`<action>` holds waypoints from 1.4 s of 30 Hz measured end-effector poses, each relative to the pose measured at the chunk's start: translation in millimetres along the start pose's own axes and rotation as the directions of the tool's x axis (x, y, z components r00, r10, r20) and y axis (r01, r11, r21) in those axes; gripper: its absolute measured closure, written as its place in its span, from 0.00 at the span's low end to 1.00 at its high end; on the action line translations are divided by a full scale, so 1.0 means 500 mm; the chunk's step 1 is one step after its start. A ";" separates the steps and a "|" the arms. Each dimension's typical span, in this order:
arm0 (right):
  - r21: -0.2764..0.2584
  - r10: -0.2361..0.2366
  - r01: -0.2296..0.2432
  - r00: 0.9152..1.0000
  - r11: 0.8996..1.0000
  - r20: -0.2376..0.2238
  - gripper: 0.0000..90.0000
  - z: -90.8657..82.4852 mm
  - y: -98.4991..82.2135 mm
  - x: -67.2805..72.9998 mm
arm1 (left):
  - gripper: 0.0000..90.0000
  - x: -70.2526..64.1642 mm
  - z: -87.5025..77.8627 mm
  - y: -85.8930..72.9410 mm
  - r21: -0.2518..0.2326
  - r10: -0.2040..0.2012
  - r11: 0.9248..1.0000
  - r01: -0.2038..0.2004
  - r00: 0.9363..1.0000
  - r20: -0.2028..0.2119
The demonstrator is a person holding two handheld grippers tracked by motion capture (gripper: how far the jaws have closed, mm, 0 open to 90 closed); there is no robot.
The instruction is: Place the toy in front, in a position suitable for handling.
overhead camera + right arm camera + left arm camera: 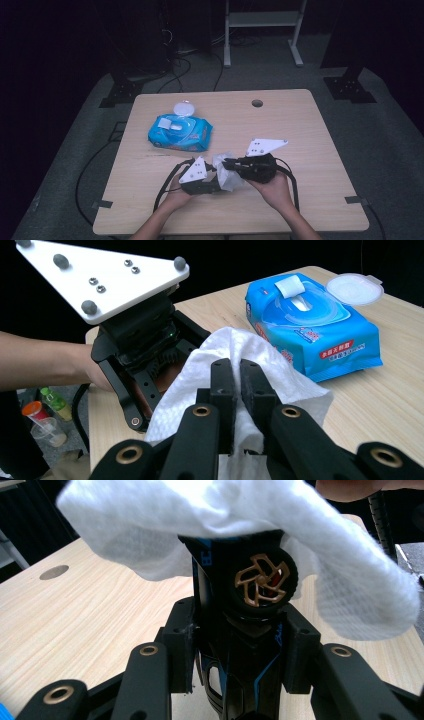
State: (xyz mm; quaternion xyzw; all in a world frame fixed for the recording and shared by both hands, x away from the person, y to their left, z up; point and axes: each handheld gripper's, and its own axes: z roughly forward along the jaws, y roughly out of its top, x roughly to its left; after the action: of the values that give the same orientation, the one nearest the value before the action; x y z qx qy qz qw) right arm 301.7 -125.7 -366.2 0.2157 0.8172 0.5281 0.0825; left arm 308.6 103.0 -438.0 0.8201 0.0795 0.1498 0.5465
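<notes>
Squarely between the left gripper's (240, 645) fingers (180, 645), a toy car (245, 605), wipe-draped (345, 580).

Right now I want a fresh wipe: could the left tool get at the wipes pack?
Probably not yet: the left tool is shut on the toy car, though the open wipes pack lies unobstructed ahead.

White wipe (235, 347), blue pack (320, 325)

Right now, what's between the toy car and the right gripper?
A white wipe, pinched by the right gripper and draped over the toy car; the left gripper view shows it.
</notes>
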 end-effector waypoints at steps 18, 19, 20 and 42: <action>-0.008 0.008 -0.008 1.000 1.000 0.010 0.94 -0.013 -0.011 -0.005 | 0.64 0.002 -0.005 -0.004 -0.011 -0.016 1.000 0.015 1.000 -0.009; -0.010 0.014 -0.013 1.000 1.000 0.025 0.94 -0.021 -0.013 -0.012 | 0.64 0.004 -0.007 -0.005 -0.013 -0.021 1.000 0.021 1.000 -0.009; -0.019 0.017 -0.016 0.999 1.000 0.035 0.94 -0.027 -0.015 -0.018 | 0.64 0.005 -0.007 -0.005 -0.015 -0.024 1.000 0.024 1.000 -0.010; -0.043 0.086 -0.085 0.996 0.995 0.023 0.94 -0.027 -0.038 -0.036 | 0.64 0.010 -0.014 -0.008 -0.019 -0.036 0.999 0.036 0.999 -0.020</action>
State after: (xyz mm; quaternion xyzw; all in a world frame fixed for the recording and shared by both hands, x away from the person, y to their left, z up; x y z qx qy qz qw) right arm 308.0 -151.5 -379.3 0.2553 0.7948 0.5454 0.0744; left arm 311.1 112.2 -438.7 0.8118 0.0984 0.1491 0.5559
